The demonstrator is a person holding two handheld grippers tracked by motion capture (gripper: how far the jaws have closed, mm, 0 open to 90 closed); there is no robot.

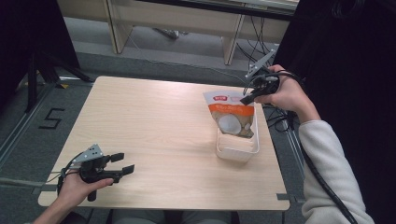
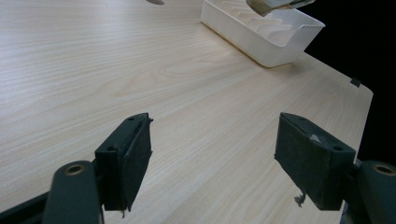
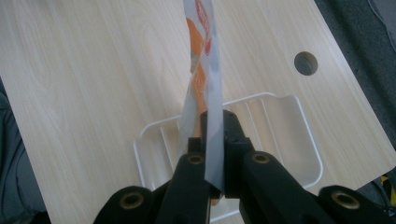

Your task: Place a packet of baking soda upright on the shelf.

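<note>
My right hand-held gripper (image 3: 212, 154) is clamped on the pouch's (image 1: 231, 114) top edge, holding it above the white tray (image 1: 237, 150). My left hand-held gripper (image 2: 212, 158) gapes wide and holds nothing, well apart over the worktop (image 1: 154, 135).

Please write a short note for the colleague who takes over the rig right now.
Right hand-held gripper: shut on the top edge of the snack bag, which hangs above the white tray at the table's right side; whether the bag's bottom touches the tray is unclear.
Left hand-held gripper: open, holding nothing, near the front left corner.
Done: bag gripped and brought over the tray.
Left: probably lower it into the tray, then let go.
</note>
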